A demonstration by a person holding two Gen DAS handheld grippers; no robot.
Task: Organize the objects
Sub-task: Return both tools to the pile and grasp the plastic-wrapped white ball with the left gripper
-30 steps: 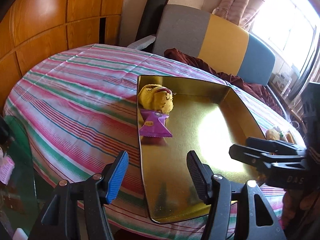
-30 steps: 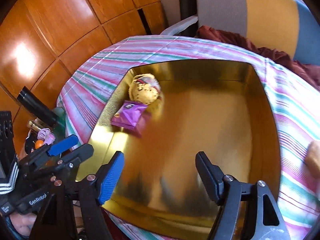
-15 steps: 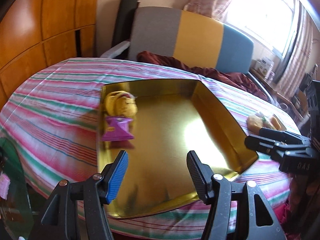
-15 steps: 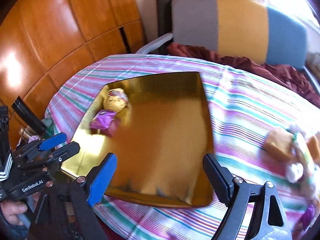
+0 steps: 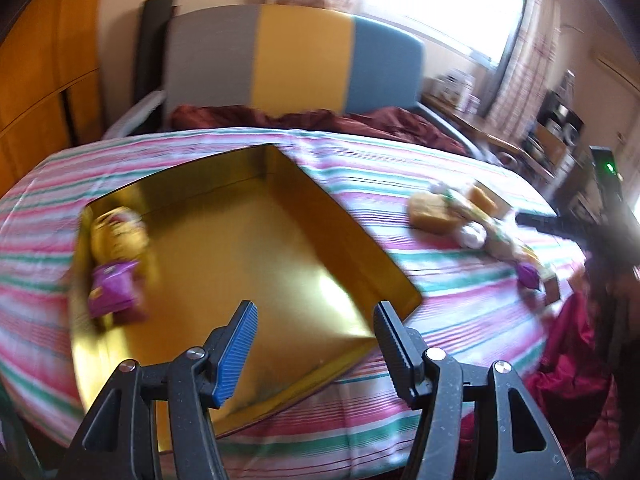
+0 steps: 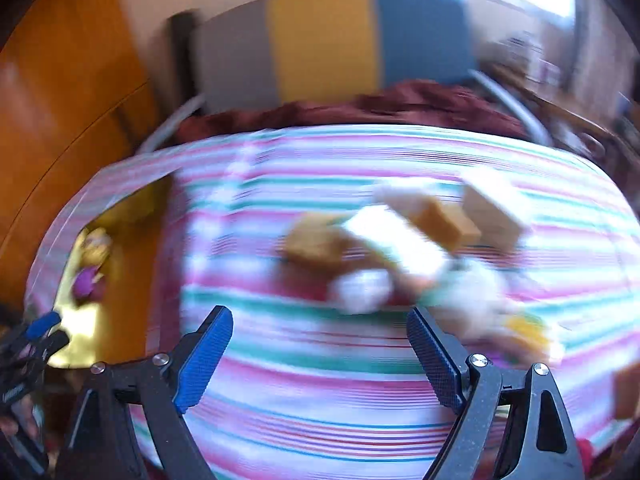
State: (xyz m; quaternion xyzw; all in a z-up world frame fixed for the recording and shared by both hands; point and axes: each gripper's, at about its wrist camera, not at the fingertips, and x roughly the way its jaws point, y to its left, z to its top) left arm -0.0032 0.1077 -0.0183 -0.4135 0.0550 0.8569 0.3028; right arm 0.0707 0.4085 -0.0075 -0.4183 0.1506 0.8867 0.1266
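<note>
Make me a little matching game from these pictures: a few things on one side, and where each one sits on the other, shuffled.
Things:
1. purple packet
2. pile of wrapped snacks
3. dark red blanket
4. left gripper

Places:
a. on the striped tablecloth, outside the tray
b. behind the table, in front of the colour-block headboard
c. inside the gold tray, next to a yellow packet
d. above the tray's near edge, empty

Pairs: 1-c, 2-a, 3-b, 4-d

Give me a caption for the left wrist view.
Open left gripper above gold tray holding two snack packets.
</note>
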